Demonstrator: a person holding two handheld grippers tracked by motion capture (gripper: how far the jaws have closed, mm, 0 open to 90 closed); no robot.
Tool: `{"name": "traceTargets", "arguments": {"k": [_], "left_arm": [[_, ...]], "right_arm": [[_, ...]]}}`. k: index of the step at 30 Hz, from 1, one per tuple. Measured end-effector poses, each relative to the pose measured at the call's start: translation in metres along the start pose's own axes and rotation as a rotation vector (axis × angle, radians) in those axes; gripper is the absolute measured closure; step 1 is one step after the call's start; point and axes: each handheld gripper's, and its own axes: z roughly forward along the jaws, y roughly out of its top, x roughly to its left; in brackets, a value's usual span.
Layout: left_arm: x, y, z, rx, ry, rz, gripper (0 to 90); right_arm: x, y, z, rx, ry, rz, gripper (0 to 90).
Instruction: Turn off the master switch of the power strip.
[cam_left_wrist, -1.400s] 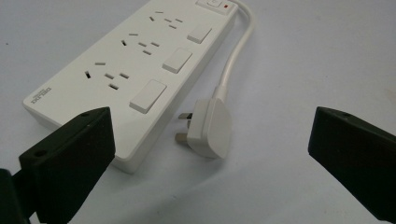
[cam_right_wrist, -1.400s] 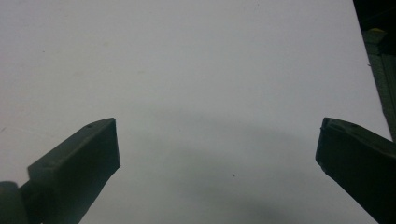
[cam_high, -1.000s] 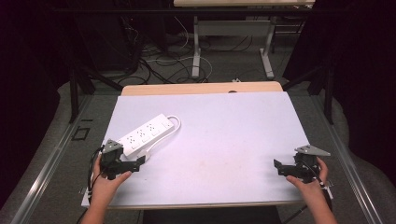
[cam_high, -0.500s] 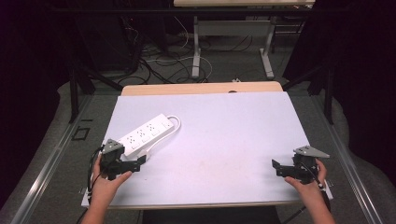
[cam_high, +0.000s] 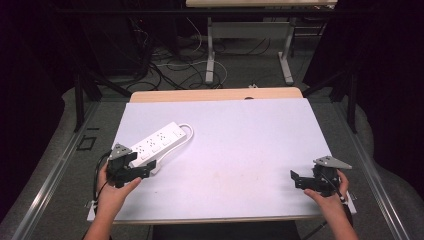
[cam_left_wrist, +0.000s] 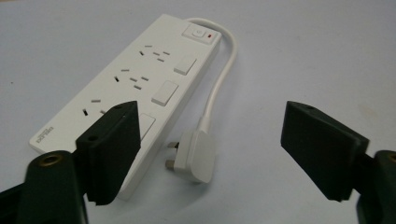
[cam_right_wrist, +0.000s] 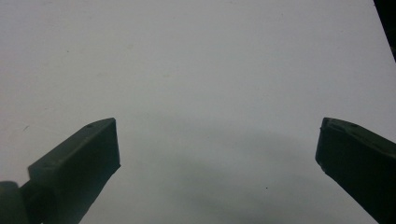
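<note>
1. Where the white table (cam_high: 240, 150) gets close to the person, two hands each hold a black gripper.
2. The left gripper (cam_left_wrist: 212, 140) has its jaws wide apart and holds nothing.
3. A white power strip (cam_left_wrist: 135, 88) lies flat on the table just past the left gripper, at a slant on the left side of the table.
4. Its white cord (cam_left_wrist: 219, 79) bends back from the far end to a white plug (cam_left_wrist: 194, 156), which lies beside the strip, between the jaws in the left gripper view.
5. The right gripper (cam_right_wrist: 217, 149) is near the table's right corner, well apart from the strip, with its jaws wide apart over bare table.
</note>
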Motion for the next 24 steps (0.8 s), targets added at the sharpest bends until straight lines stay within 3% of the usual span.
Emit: {"name": "traceTargets", "arguments": {"k": [8,12,18,21,24], "left_arm": [[0.002,0.015,-0.008,-0.033,0.017,-0.005,34.3],[0.005,0.025,-0.011,-0.038,0.027,0.014,37.7],[0.005,0.035,-0.01,-0.025,0.032,0.045,45.2],[0.004,0.04,-0.008,-0.017,0.026,0.041,48.8],[0.004,0.046,-0.007,-0.004,0.047,0.045,54.8]], "right_arm": [[0.0,-0.001,0.0,-0.002,-0.002,-0.001,0.0],[0.0,-0.001,0.0,-0.002,-0.002,0.002,0.0],[0.001,-0.002,0.0,0.003,0.0,0.004,0.0],[0.001,-0.002,0.0,0.001,0.001,0.012,0.0],[0.001,-0.002,0.0,0.005,0.004,0.013,0.0]]}}
